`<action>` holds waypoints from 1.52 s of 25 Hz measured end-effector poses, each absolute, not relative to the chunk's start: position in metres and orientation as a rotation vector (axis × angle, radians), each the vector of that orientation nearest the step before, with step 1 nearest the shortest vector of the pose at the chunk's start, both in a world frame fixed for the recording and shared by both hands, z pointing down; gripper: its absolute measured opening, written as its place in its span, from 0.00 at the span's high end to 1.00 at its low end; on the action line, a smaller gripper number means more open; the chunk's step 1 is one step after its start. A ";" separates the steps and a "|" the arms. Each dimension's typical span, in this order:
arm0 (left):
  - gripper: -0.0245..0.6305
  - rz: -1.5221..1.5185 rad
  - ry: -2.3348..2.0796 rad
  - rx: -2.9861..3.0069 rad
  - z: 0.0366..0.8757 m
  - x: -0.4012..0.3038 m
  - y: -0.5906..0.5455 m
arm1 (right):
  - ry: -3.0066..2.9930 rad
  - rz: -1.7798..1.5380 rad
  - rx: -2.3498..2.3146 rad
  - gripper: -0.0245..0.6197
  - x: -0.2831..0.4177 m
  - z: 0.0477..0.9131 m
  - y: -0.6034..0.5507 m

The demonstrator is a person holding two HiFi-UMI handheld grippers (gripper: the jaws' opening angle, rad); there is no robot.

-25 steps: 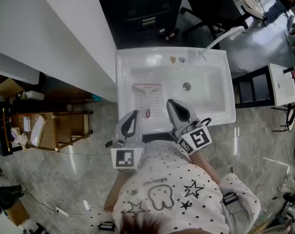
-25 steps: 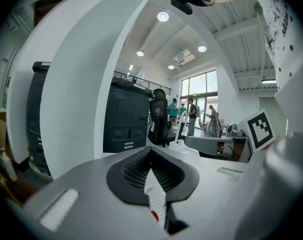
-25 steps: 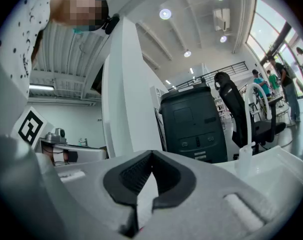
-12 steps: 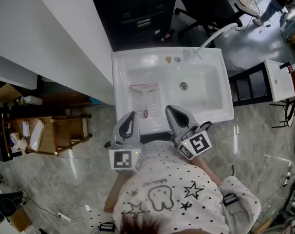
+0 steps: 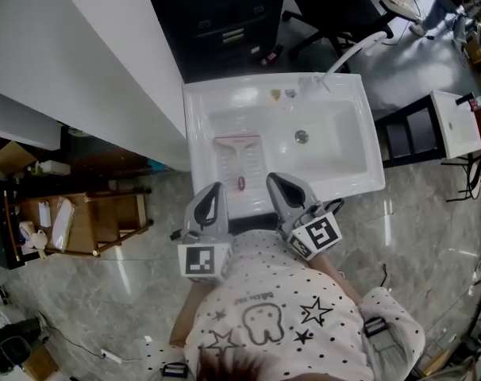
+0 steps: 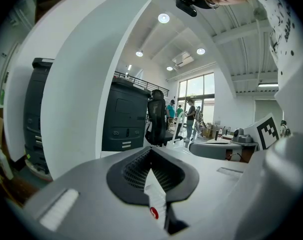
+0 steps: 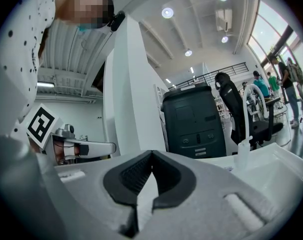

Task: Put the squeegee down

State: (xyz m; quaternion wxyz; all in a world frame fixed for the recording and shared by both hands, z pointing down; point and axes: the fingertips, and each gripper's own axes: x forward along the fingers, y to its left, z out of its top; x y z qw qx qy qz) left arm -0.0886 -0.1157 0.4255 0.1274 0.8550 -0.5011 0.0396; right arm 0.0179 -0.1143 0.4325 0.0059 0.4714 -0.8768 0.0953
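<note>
White squeegee with red trim

The head view looks steeply down from above onto the white rectangular ceramic sink. Cameras on the left gripper and right gripper sit close behind their jaws, facing nearly level across it; all views share the dark grey cabinet beyond.

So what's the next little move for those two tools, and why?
Probably drawing both back and away: the squeegee already lies flat in the sink, left of the drain, while the left tool and right tool sit shut by its front rim, apparently holding nothing.
</note>
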 end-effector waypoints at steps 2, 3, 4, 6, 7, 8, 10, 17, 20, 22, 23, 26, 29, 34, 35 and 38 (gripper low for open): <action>0.97 0.117 -1.450 2.493 0.426 -0.089 -0.115 | -2.746 0.305 1.478 0.97 0.015 0.433 -0.115; 0.97 0.118 -1.445 2.495 0.426 -0.089 -0.115 | -2.749 0.312 1.478 0.97 0.013 0.433 -0.115; 0.97 0.119 -1.440 2.496 0.427 -0.089 -0.114 | -2.752 0.319 1.475 0.97 0.012 0.434 -0.114; 0.97 0.125 -1.427 2.498 0.428 -0.090 -0.112 | -2.755 0.328 1.466 0.97 0.009 0.436 -0.113; 0.97 0.125 -1.421 2.501 0.429 -0.090 -0.111 | -2.756 0.328 1.465 0.97 0.009 0.436 -0.112; 0.97 0.121 -1.418 2.508 0.428 -0.090 -0.111 | -2.756 0.325 1.468 0.97 0.009 0.436 -0.112; 0.97 0.109 -1.416 2.524 0.426 -0.089 -0.111 | -2.757 0.314 1.478 0.97 0.010 0.434 -0.111; 0.96 0.096 -1.396 2.527 0.424 -0.086 -0.106 | -2.742 0.310 1.485 0.97 0.015 0.432 -0.107; 0.96 0.079 -1.404 2.516 0.425 -0.091 -0.107 | -2.742 0.296 1.482 0.97 0.012 0.433 -0.105; 0.96 0.071 -1.407 2.515 0.425 -0.093 -0.107 | -2.742 0.297 1.482 0.97 0.011 0.434 -0.104; 0.96 0.072 -1.405 2.520 0.424 -0.093 -0.107 | -2.742 0.300 1.484 0.97 0.010 0.434 -0.104; 0.96 0.088 -1.401 2.522 0.426 -0.094 -0.106 | -2.742 0.304 1.487 0.97 0.008 0.436 -0.104; 0.96 0.095 -1.401 2.518 0.427 -0.097 -0.107 | -2.743 0.306 1.484 0.97 0.005 0.436 -0.105; 0.96 0.105 -1.401 2.526 0.428 -0.101 -0.110 | -2.736 0.299 1.497 0.97 0.002 0.436 -0.109; 0.96 0.109 -1.399 2.530 0.428 -0.101 -0.111 | -2.735 0.300 1.501 0.97 0.002 0.436 -0.109; 0.96 0.113 -1.404 2.529 0.427 -0.104 -0.111 | -2.733 0.298 1.502 0.97 0.001 0.435 -0.111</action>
